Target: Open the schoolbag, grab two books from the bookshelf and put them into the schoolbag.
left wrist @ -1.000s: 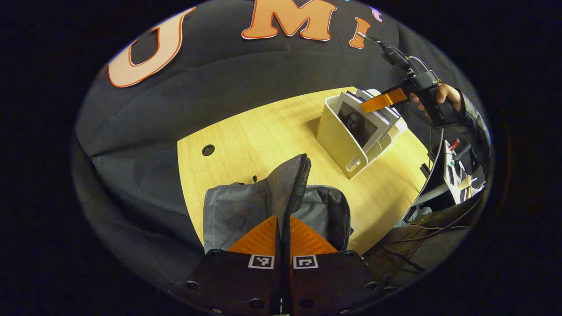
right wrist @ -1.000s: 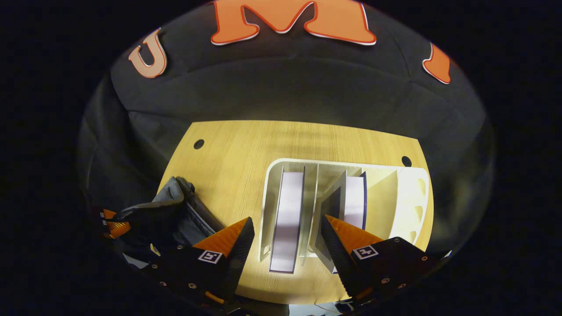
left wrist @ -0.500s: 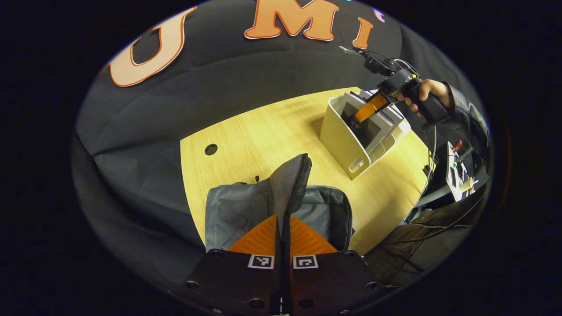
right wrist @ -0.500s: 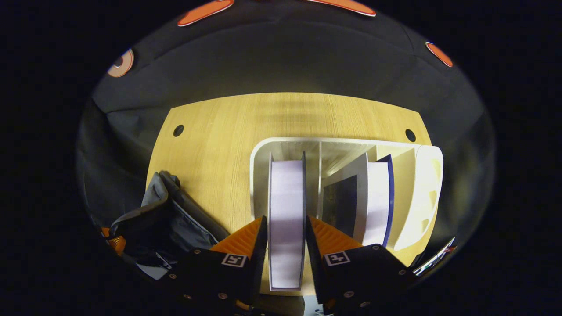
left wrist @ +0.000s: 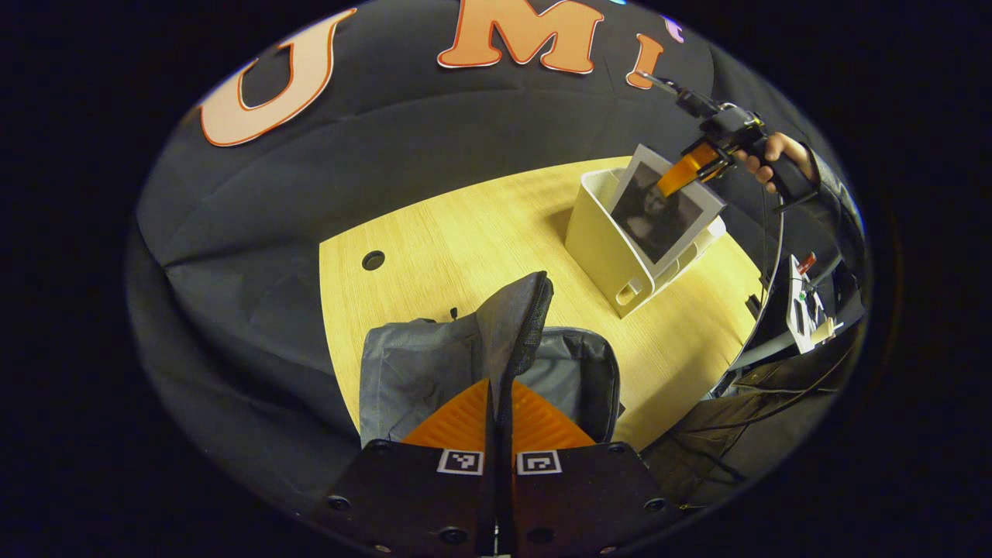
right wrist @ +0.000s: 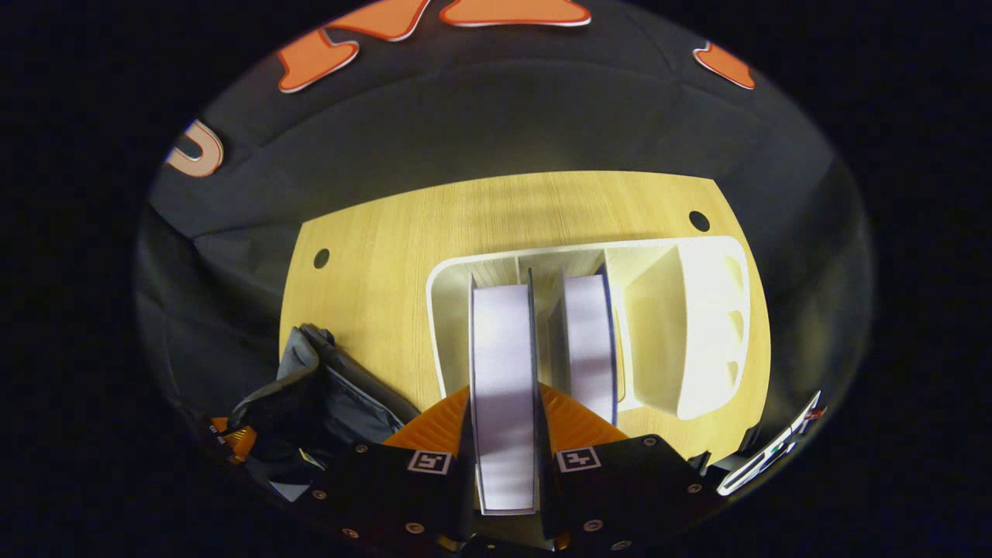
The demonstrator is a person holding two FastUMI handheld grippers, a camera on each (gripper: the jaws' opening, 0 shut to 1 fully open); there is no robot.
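A wooden table (right wrist: 387, 256) fills mid-frame, the white bookshelf (right wrist: 701, 310) at centre right. The right gripper (right wrist: 504, 449) clamps a book (right wrist: 502, 372) at lower centre, partly raised from its slot; a second book (right wrist: 587, 341) stands beside it. At lower centre of the left gripper view, the left gripper (left wrist: 500, 426) pinches the open schoolbag's (left wrist: 411, 372) flap.

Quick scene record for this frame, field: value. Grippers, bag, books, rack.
left gripper: shut on the raised flap of the grey fabric schoolbag, holding it open
right gripper: shut on a white-paged book with a dark cover picture, partly lifted above the rack
white plastic bookshelf rack: upright on the light wooden table
second book: standing in the next slot
books in bag: none visible
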